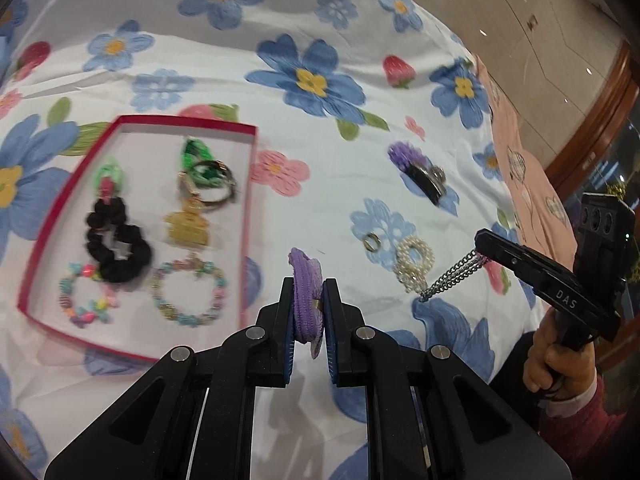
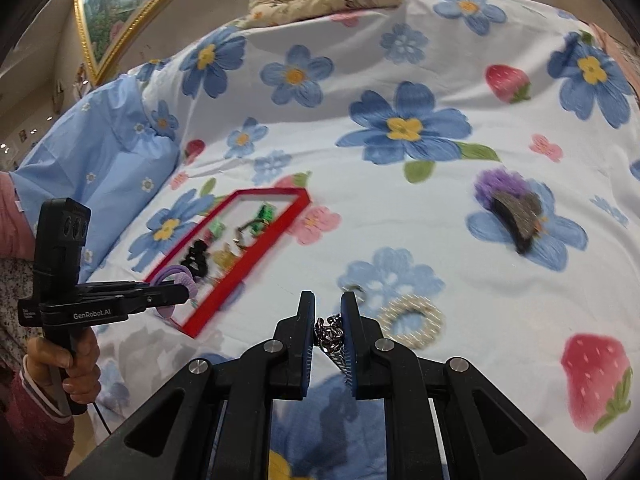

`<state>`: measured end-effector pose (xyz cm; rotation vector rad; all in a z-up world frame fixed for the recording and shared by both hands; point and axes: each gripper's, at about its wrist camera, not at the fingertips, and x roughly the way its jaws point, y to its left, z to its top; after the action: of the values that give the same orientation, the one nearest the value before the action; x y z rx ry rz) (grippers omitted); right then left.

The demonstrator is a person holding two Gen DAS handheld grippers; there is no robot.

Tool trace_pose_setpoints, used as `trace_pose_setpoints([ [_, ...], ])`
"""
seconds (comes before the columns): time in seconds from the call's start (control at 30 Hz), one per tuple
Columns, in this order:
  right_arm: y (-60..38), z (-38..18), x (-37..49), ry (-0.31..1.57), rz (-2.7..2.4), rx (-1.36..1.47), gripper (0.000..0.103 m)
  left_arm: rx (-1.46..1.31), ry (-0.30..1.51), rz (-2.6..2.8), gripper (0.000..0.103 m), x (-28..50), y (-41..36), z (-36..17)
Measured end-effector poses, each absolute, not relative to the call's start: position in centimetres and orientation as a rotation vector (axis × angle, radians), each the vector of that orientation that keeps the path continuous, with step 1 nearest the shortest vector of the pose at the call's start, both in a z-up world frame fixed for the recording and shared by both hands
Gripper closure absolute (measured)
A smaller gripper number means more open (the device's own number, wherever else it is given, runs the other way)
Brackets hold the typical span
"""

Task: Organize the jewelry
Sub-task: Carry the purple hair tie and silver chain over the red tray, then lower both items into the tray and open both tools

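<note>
In the left wrist view the left gripper [image 1: 308, 304] sits at bottom centre, its jaws drawn narrow and clamped on a purple hair tie [image 1: 306, 292], which bulges above the pads and hangs a little below them, clear of the bedspread. To its left, in the middle left of the frame, lies a shallow red tray [image 1: 132, 120] (white inside) on the floral bedspread [image 1: 320, 168]. The tray holds a black scrunchie [image 1: 116, 240], a green-and-pink piece [image 1: 108, 178], a gold keychain on metal rings [image 1: 196, 216] and two pastel beaded bracelets [image 1: 86, 298] [image 1: 188, 294].

Right of the gripper, a small gold ring [image 1: 372, 243] and a pearl scrunchie [image 1: 414, 262] lie close together on a blue printed flower. Above them, right of centre, a black hair clip with a purple tuft [image 1: 420, 170] rests apart from the rest. At the right edge the right gripper [image 1: 480, 240], held in a hand [image 1: 556, 360], pinches a silver chain [image 1: 452, 276] whose free end trails down toward the sheet beside the pearls.

In the right wrist view, the left gripper [image 2: 182, 294] shows at the lower left, carried by a hand [image 2: 68, 364], with the purple tie [image 2: 180, 280] at its tip over the near corner of the tray [image 2: 216, 304]. At bottom centre the right gripper [image 2: 328, 320] stands nearly closed on the bunched chain [image 2: 330, 336]. Just right of it lie the pearls [image 2: 412, 320]; the clip [image 2: 516, 216] is further up on the right.
</note>
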<state>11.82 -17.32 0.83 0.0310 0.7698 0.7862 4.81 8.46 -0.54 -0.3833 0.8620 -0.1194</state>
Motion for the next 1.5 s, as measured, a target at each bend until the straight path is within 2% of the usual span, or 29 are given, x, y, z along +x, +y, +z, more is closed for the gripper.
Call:
trace_pose_setpoints([
  [0.93,-1.7,3.5,9.6,0.743,1.093,-0.024,0.090,-0.490,0.832,0.094,0.092,0.4,19.0,-1.7],
  [1.5,5.0,1.1,8.8,0.812,1.181,-0.057,0.090,-0.518,0.890,0.127,0.092,1.8,22.7,-4.9],
])
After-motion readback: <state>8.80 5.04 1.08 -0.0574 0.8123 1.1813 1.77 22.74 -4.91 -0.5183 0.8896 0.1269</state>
